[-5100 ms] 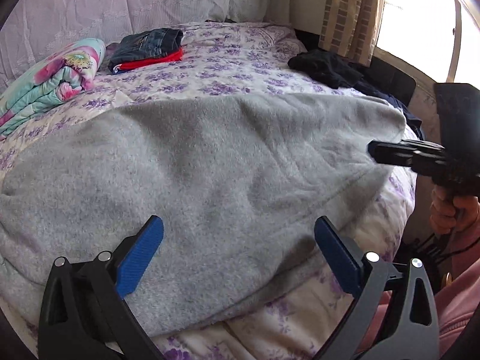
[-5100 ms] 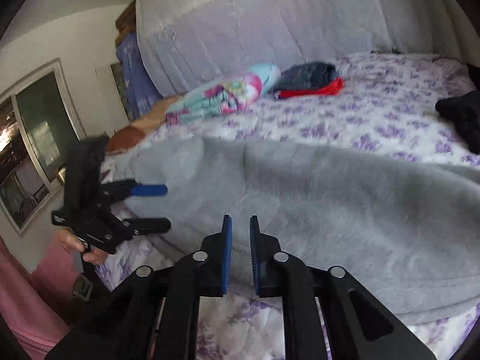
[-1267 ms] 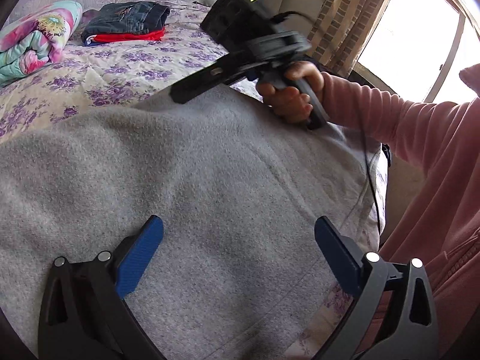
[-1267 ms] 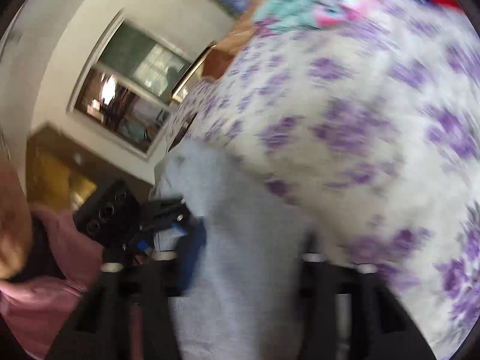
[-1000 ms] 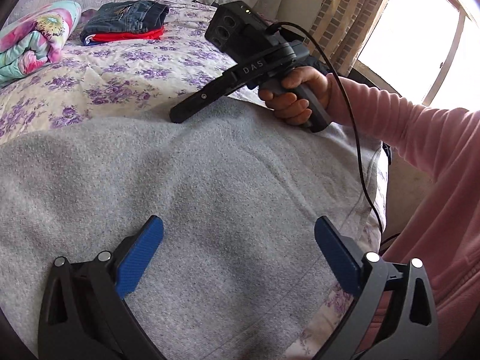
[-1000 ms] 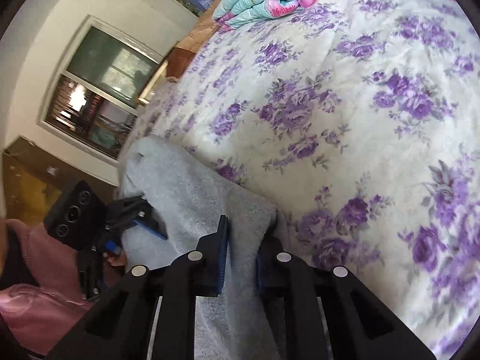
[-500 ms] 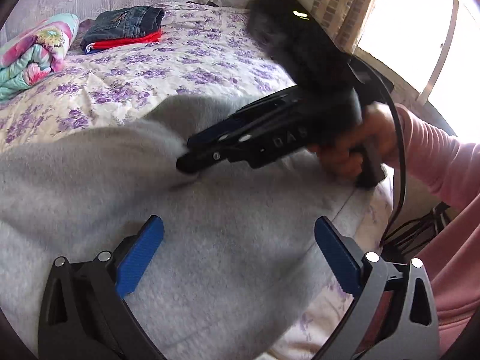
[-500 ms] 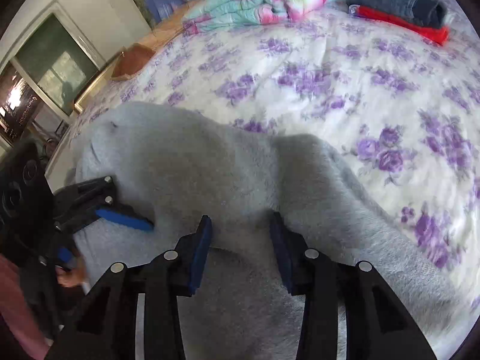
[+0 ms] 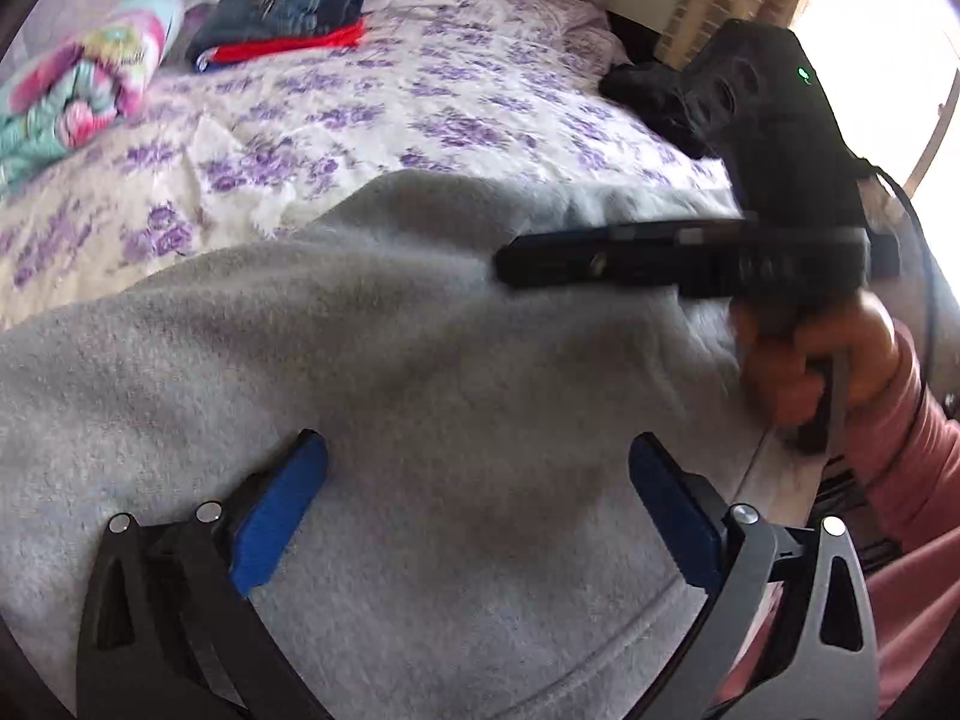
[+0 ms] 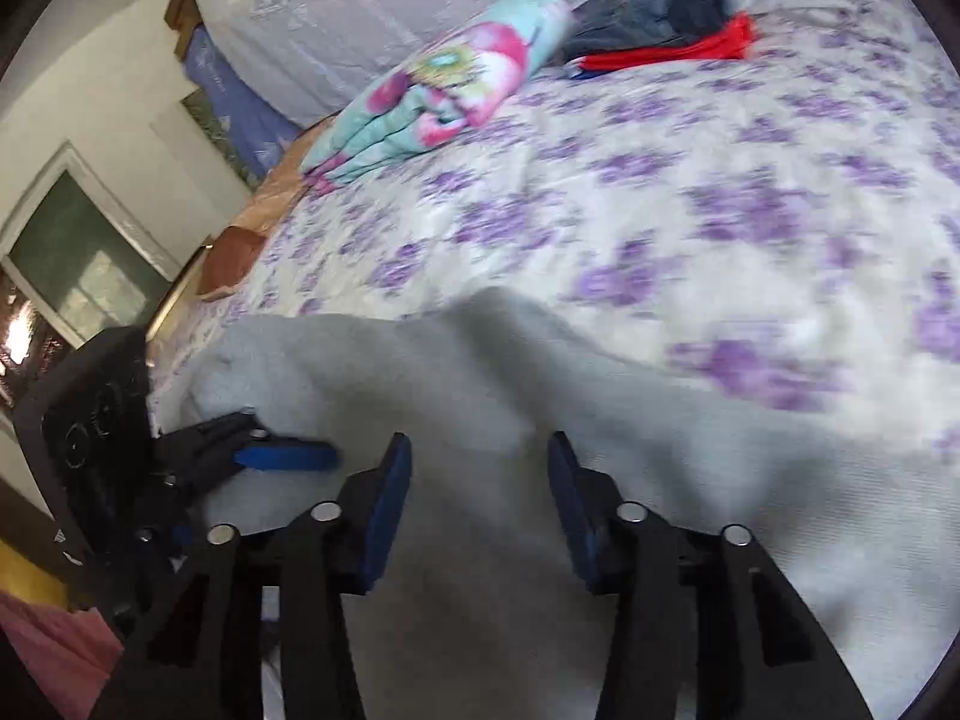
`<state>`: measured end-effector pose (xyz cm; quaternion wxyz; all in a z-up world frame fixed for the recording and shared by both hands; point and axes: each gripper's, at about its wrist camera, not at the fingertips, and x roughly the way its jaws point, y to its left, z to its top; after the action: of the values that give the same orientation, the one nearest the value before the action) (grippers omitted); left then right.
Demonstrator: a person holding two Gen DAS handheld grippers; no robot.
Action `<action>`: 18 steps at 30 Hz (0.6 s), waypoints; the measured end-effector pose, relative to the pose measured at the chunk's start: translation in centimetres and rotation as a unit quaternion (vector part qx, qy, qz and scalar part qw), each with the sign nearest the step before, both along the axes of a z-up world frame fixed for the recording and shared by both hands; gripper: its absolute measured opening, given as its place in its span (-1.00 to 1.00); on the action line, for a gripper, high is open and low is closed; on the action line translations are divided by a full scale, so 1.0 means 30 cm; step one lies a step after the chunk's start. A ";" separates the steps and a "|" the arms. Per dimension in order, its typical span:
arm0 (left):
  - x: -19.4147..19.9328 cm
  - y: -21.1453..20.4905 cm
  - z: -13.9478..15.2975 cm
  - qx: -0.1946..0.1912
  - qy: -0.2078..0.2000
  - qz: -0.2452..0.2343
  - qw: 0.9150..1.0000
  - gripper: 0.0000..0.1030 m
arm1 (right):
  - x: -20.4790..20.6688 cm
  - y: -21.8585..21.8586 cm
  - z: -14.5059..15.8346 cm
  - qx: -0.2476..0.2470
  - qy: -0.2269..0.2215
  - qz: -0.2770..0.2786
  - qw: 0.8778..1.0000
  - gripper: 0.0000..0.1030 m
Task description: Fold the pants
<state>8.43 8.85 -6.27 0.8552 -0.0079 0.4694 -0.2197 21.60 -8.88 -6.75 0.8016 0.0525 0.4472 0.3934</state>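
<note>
Grey fleece pants (image 9: 420, 360) lie across the near edge of the bed, with a folded-over layer that makes a soft ridge (image 10: 492, 324). My left gripper (image 9: 478, 444) hovers low over the pants, its blue pads wide open and nothing between them. In the right wrist view it shows at the left (image 10: 324, 457). My right gripper (image 10: 480, 444) stands open just above the grey cloth, not pinching it. In the left wrist view its black fingers (image 9: 540, 258) reach in from the right over the pants, held by a hand (image 9: 810, 360) in a pink sleeve.
The bed has a white sheet with purple flowers (image 9: 450, 90). At the far side lie folded jeans on a red garment (image 9: 282, 6), a rolled floral blanket (image 10: 444, 90) and a black garment (image 9: 648, 96). A bright window and curtain are on the right.
The right gripper, shut on the pants' edge a second ago, has opened and let it go. It has swung back toward the bed's near right side. The left gripper has stayed open.
</note>
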 end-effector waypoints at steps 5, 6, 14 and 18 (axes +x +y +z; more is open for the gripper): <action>-0.033 -0.006 -0.006 0.013 -0.013 0.001 1.000 0.91 | -0.012 -0.402 0.011 -0.076 -0.037 -0.114 0.990 -0.65; -0.029 -0.007 -0.007 0.014 -0.014 0.001 1.000 0.91 | -0.011 -0.502 0.007 -0.093 -0.045 -0.153 0.983 -0.69; -0.021 -0.013 0.017 0.017 -0.003 0.020 1.000 0.91 | -0.190 -0.882 0.050 -0.108 -0.075 -0.332 0.934 -0.54; -0.038 -0.041 0.094 -0.096 0.003 0.010 0.995 0.91 | -0.347 -0.595 0.117 -0.071 -0.149 -0.218 0.962 -0.35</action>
<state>7.29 7.64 -3.46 0.8513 -0.0950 0.4484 -0.2554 11.18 -26.73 -3.24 0.9272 0.0321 0.3269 0.1798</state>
